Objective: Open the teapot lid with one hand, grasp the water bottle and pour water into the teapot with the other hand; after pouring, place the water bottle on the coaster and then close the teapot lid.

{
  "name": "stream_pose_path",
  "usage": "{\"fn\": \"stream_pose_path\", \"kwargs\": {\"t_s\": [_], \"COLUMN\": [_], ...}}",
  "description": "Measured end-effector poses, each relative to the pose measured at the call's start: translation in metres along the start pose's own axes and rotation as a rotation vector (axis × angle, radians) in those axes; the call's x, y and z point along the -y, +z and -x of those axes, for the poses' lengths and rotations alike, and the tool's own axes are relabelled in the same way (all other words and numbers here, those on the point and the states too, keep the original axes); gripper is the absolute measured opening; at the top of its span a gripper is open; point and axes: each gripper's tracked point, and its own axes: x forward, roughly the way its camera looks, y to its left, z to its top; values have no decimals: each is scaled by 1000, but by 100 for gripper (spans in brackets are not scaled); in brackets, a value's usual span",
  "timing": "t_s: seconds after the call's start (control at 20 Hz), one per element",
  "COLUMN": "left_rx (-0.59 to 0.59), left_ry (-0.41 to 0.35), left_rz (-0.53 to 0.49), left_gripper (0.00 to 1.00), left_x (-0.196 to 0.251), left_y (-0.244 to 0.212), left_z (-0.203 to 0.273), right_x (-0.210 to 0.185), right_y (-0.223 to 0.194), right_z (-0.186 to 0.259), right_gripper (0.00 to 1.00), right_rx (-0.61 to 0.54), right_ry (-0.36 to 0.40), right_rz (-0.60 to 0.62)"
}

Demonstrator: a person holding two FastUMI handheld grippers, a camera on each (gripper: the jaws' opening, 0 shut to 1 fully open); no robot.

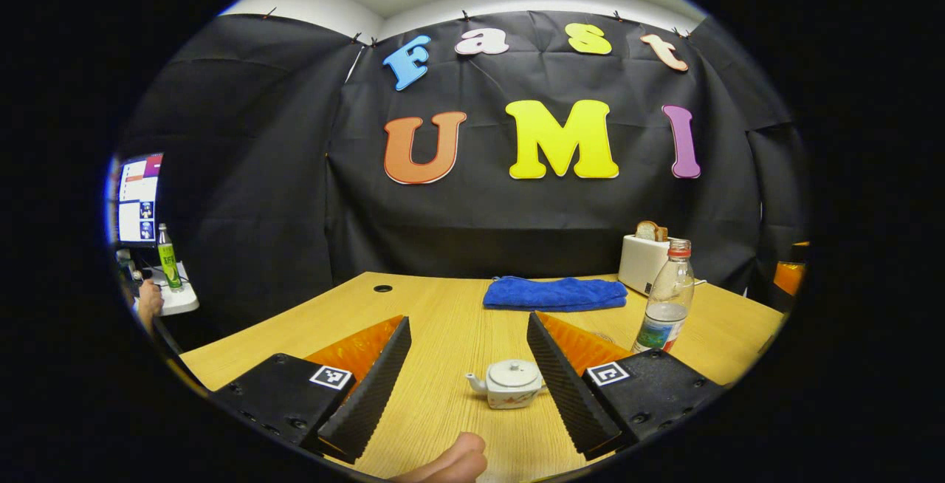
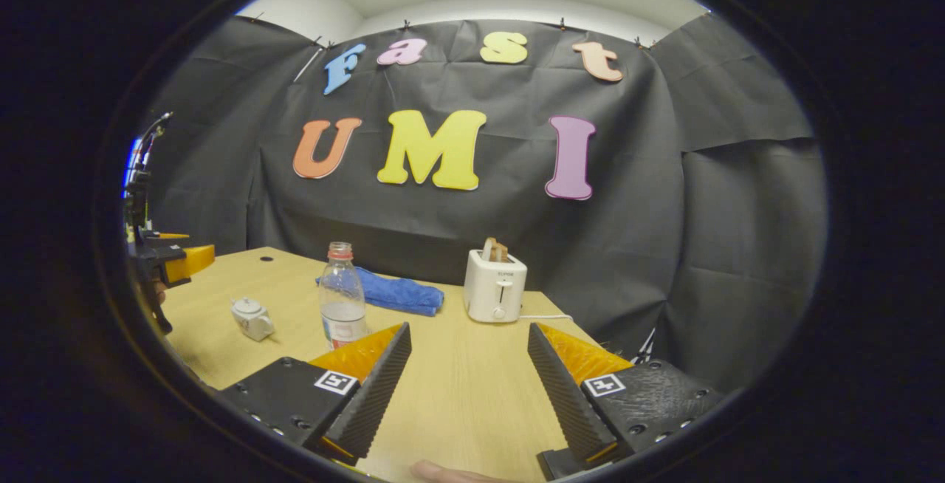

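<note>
Left gripper view: my left gripper (image 1: 466,387) is level above the table (image 1: 450,320), jaws wide apart, empty; teapot (image 1: 509,383) lower centre, lid on, water bottle (image 1: 667,298) right. Right gripper view: my right gripper (image 2: 467,387) gapes, empty; bottle (image 2: 342,297) and teapot (image 2: 251,318) lower left.

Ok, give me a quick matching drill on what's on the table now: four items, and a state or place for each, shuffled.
Items:
1. teapot
2. water bottle
3. toaster
4. blue towel

States:
A. bread sticking out of the top
B. folded, lying flat near the wall
C. lid on, between the left tongs
D. upright, capped, partly filled

Pairs: 1-C, 2-D, 3-A, 4-B
</note>
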Motion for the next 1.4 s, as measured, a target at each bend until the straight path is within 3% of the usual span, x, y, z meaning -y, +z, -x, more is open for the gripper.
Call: {"fn": "stream_pose_path", "kwargs": {"t_s": [0.25, 0.4, 0.5, 0.75, 1.0, 1.3, 1.4], "left_rx": [-74, -125, -140, -153, -154, -148, -144], "left_ry": [-44, -77, -84, -160, -142, -147, -152], "left_rz": [12, -1, -17, -28, 1, 16, 29], "left_gripper": [100, 98, 90, 70, 46, 10, 7], "left_x": [14, 26, 30, 50, 44, 48, 48], "left_y": [-41, -59, -67, -78, -80, -76, -72], "left_z": [-39, -49, -54, -58, -71, -72, -70], "right_x": [1, -2, -4, -12, -21, -39, -48], "right_y": [-6, -10, -13, -21, -25, -34, -38], "right_z": [-8, -12, -13, -17, -20, -27, -30], "right_gripper": [99, 95, 92, 95, 99, 96, 99], "right_rx": [-4, -17, -23, -36, -42, -54, -60], "right_ry": [2, -1, 1, 8, 21, 39, 52], "right_rz": [-6, -6, -9, 7, 20, 18, 9]}}
